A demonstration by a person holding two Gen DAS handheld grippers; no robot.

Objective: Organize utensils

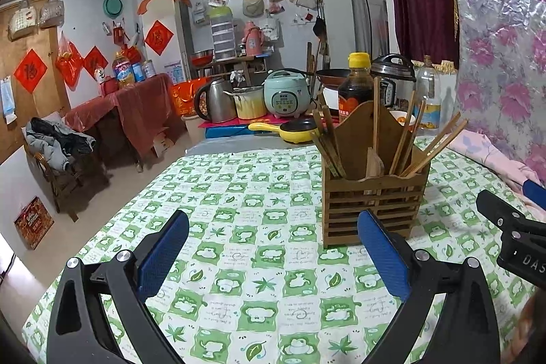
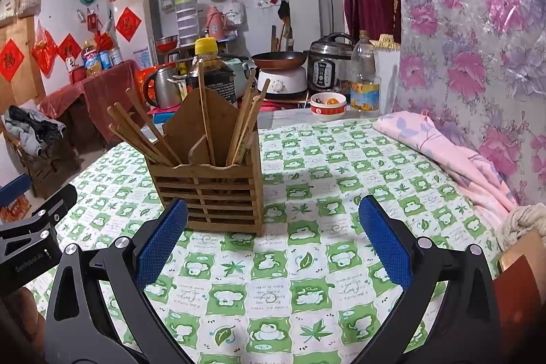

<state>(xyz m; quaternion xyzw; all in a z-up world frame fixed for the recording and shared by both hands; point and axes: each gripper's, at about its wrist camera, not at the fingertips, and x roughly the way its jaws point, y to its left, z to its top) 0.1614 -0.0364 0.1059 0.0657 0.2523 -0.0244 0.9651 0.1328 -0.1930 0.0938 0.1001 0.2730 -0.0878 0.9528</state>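
Observation:
A slatted wooden utensil holder (image 1: 373, 203) (image 2: 211, 190) stands upright on the green-and-white checked tablecloth (image 1: 259, 261) (image 2: 307, 261). Several wooden chopsticks (image 1: 433, 145) (image 2: 140, 132) lean out of its compartments to both sides. My left gripper (image 1: 273, 220) is open above the cloth, its right pad just in front of the holder's lower corner. My right gripper (image 2: 273, 210) is also open, its left pad at the holder's front base. Nothing sits between either pair of pads. Each gripper shows at the edge of the other's view.
A dark sauce bottle (image 1: 356, 84) stands behind the holder. Further back are a yellow pan (image 1: 290, 130), kettle (image 1: 213, 101), rice cooker (image 1: 288, 94), bowl (image 2: 327, 106) and clear bottle (image 2: 365, 81). A pink folded cloth (image 2: 443, 156) lies along the floral wall at right.

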